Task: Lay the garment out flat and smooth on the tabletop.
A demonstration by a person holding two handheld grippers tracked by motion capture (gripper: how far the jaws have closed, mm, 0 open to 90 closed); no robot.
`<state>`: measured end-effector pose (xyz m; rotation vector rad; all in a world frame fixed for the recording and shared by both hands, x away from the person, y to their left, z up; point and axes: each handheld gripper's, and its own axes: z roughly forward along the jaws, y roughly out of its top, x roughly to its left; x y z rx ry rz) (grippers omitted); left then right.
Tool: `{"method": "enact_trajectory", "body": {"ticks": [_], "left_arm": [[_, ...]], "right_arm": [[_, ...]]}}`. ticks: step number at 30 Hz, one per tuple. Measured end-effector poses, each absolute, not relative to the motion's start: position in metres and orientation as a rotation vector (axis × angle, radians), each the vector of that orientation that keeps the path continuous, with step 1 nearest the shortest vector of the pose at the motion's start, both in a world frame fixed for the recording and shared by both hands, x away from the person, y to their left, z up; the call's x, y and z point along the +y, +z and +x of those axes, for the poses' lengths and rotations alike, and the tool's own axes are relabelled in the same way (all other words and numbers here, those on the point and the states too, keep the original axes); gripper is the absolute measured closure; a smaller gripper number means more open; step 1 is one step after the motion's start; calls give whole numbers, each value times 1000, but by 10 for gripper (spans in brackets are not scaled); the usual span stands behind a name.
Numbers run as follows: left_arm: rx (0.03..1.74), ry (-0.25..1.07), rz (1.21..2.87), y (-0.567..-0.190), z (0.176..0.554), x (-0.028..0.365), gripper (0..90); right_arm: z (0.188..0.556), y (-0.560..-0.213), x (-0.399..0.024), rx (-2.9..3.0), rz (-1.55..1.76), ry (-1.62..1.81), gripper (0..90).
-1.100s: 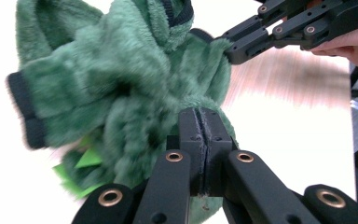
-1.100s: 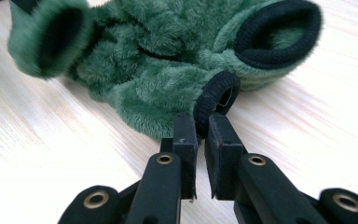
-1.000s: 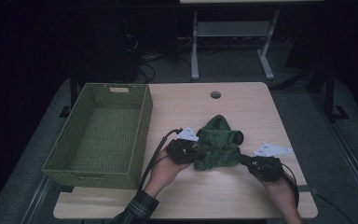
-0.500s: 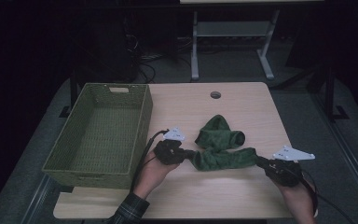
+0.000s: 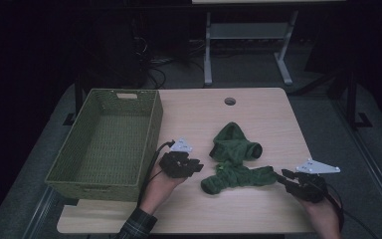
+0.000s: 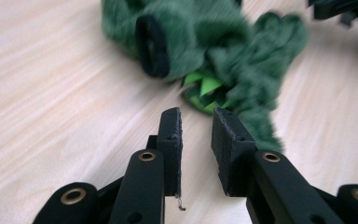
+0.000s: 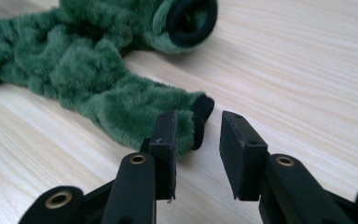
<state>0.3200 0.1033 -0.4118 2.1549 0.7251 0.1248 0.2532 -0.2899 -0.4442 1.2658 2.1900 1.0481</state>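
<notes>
A fuzzy green cloth (image 5: 236, 167) with black stretchy cuffs lies bunched on the pale wood surface (image 5: 258, 114), to the right of the woven green basket (image 5: 107, 142). The left tongs (image 5: 195, 167) have just opened a little and hold nothing. The right tongs (image 5: 282, 177) have just opened a little too, empty, at the cloth's far end from the basket.

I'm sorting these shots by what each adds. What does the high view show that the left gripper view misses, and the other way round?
High view: the woven basket left of the green fuzzy garment, the whole table, both hands, and the right gripper at the garment's end. Left gripper view: the left gripper close up, its jaws just opened with nothing between them, and a bright green tag. Both: garment and tabletop.
</notes>
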Motion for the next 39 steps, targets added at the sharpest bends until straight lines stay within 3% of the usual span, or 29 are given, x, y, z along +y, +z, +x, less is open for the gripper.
{"method": "enact_trajectory", "body": {"ticks": [4,8,10,16,21,39], "left_arm": [[656,89,2153,-405,307,97,790],[590,31,2181,-410,291,80,890],[576,13,2202,-416,288,72,897],[592,68,2334,-448,294,54,885],[640,49,2343,-461,307,61,898],[638,-74,2356,-459,290,89,899]], "right_arm": [[254,-441,-287,2199,1247,1069,740],[260,-442,-277,2258,1189,1067,873],[267,-444,-270,2293,1164,1059,896],[281,-453,-263,2332,1178,1010,898],[286,-466,-262,2397,1207,960,898],[244,-464,-246,2490,1150,949,897]]}}
